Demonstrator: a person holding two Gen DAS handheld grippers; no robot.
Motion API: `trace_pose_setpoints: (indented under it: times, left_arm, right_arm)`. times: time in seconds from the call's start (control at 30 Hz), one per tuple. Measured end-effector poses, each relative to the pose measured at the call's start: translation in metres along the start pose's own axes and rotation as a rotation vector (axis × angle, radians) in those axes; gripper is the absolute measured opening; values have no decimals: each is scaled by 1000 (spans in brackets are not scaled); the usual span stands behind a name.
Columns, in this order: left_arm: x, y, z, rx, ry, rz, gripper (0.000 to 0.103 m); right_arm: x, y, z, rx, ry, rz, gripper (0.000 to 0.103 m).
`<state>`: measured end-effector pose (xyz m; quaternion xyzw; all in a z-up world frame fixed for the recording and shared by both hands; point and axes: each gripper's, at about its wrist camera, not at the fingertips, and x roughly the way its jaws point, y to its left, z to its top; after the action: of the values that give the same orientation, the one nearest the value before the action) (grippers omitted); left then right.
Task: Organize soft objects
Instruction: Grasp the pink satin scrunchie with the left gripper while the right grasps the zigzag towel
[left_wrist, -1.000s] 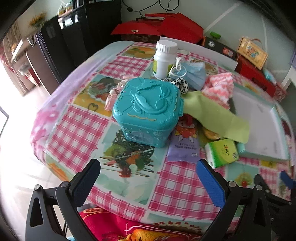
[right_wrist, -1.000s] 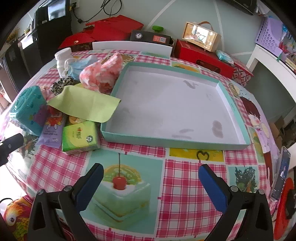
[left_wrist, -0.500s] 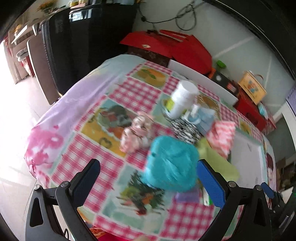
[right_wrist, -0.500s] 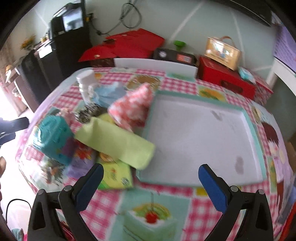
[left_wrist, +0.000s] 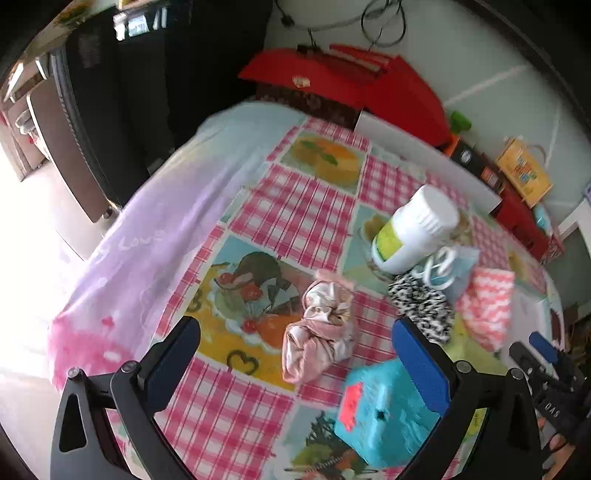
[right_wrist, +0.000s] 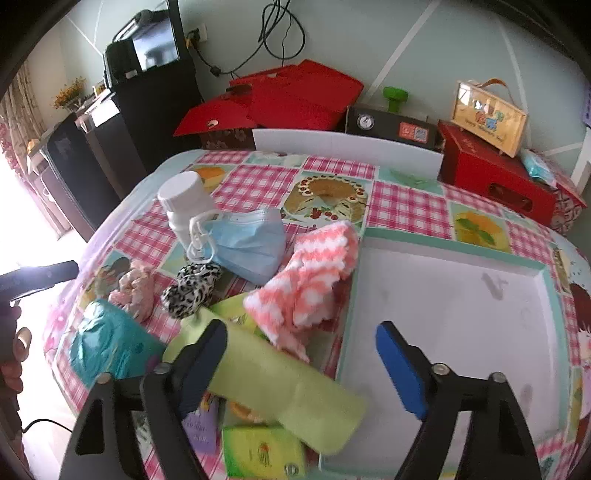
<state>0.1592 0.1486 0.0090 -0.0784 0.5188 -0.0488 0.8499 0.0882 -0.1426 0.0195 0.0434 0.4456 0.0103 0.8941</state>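
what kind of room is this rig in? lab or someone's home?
Most likely a home, a living or dining room. A round table under a pink checked food-print tablecloth holds household bits like a face mask and a pill bottle; red gift boxes are stacked along the wall behind it.

The teal box (left_wrist: 384, 410) looks smeary and its corner hides behind a claw finger, the green cloth (right_wrist: 280, 384) covers part of the tissue pack (right_wrist: 262, 452), and the white tray (right_wrist: 454, 332) runs off the picture's bottom edge.
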Motion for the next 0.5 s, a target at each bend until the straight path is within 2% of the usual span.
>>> trace_pose_setpoints:
  times: [0.1,0.2,0.23,0.27,0.33,0.37,0.5]
  left_arm:
    - [24,4,5,-12,70,-11,103]
    - [42,5,6,2,103,-13,101]
    - [45,5,6,4,114,-18,95]
    - [51,5,5,3,130,-29,92]
    - [59,5,5,2,152,-50,78]
    - [63,3,5,7,162,-58,75]
    - [74,0,5,4,185,-114,52]
  right_arm:
    - [16,1,6,-8,28,15,75]
    - [30,3,9,-23,48,25,62]
    - [34,3,10,-24,51,29,56]
    - [38,3,11,-22,56,35,55]
    - [44,3,12,-18,62,49,53]
    - [46,3,12,-21,61,59,51]
    - [52,5,13,-28,54,76,42]
